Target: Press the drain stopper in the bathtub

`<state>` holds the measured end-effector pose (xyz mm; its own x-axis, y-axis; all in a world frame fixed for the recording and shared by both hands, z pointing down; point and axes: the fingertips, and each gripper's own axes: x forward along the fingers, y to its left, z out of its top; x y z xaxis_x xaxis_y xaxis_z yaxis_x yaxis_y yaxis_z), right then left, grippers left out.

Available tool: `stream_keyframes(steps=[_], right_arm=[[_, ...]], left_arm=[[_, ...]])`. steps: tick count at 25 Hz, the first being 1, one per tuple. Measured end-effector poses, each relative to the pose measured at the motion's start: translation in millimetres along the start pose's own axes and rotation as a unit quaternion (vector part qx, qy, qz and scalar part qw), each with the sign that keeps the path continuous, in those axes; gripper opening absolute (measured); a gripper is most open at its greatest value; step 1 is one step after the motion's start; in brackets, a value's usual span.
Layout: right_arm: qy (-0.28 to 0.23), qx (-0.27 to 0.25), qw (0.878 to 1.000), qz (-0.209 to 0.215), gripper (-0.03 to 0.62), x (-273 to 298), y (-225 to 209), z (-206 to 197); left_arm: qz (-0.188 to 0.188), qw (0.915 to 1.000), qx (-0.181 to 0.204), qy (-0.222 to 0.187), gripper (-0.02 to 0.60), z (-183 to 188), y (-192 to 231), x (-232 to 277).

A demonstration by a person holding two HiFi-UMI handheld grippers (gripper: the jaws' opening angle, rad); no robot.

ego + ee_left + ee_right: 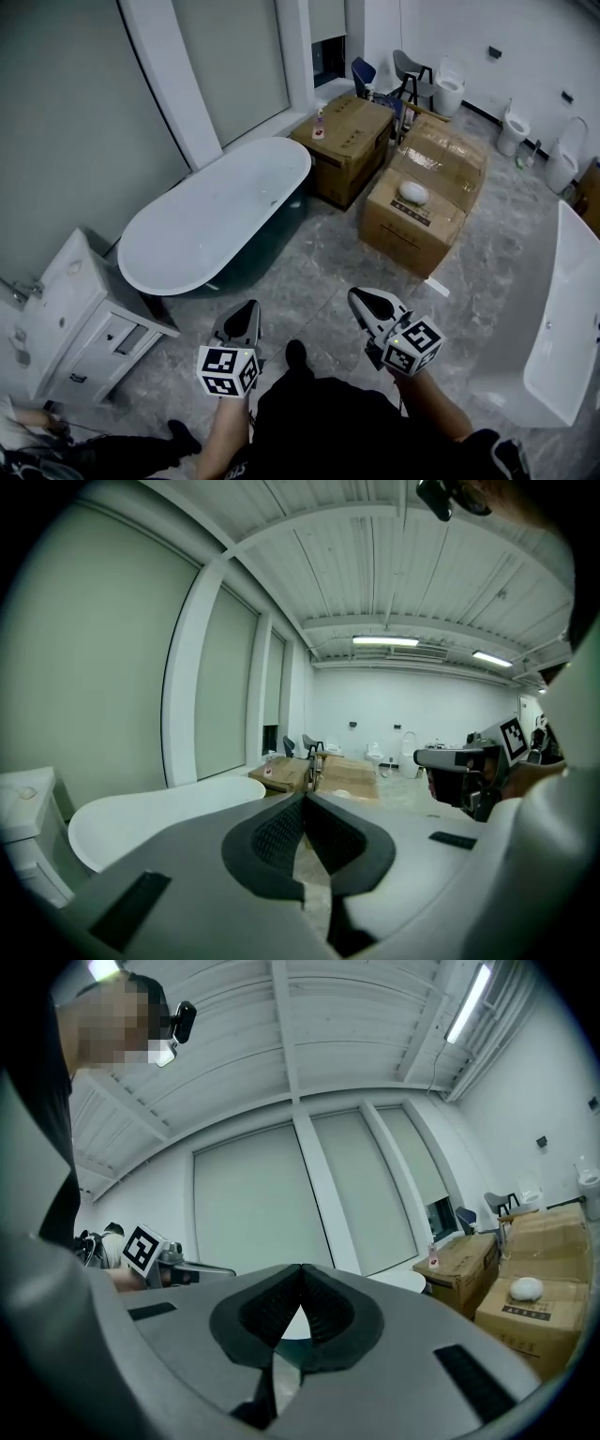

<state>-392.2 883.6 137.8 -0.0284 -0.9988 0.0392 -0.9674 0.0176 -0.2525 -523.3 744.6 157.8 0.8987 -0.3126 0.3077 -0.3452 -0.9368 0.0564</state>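
Ahead and leftward on the floor, well off, lay the bathtub [216,225], long axis running near-left to far-right; stopper not visible inside. L tongs [248,309] hung nearer it than R tongs [356,298]. Both clenched, empty.

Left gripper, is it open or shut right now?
Shut. In the left gripper view, the left gripper has its two dark pads meeting at the tips, with nothing held between them.
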Motion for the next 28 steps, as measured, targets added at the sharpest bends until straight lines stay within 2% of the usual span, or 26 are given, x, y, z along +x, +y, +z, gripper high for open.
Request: stream_keyframes(steps=[4,7,11,16,22,28], right_arm=[[0.016,-0.009,1.0,0.005,0.014,24,-17,-4],[0.02,-0.001,1.0,-0.018,0.014,48,-45,0],[0.027,0.005,0.999,-0.038,0.014,90,-85,11],[0.034,-0.005,0.999,-0.03,0.014,154,-116,28],[0.05,0.012,0.998,-0.046,0.014,232,-152,33],[0.042,0.006,0.999,-0.029,0.014,303,-164,46]], left_arm=[[-0.004,0.9999,-0.009,0.003,0.011,-1,18,36],[-0.021,0.9997,-0.01,0.003,0.011,7,33,75],[-0.046,0.9989,-0.001,-0.004,0.011,34,57,132],[-0.062,0.9979,0.017,-0.007,0.011,69,96,190],[-0.059,0.9982,0.005,0.006,0.011,76,161,243],[-0.05,0.9986,0.008,0.018,0.011,84,222,275]])
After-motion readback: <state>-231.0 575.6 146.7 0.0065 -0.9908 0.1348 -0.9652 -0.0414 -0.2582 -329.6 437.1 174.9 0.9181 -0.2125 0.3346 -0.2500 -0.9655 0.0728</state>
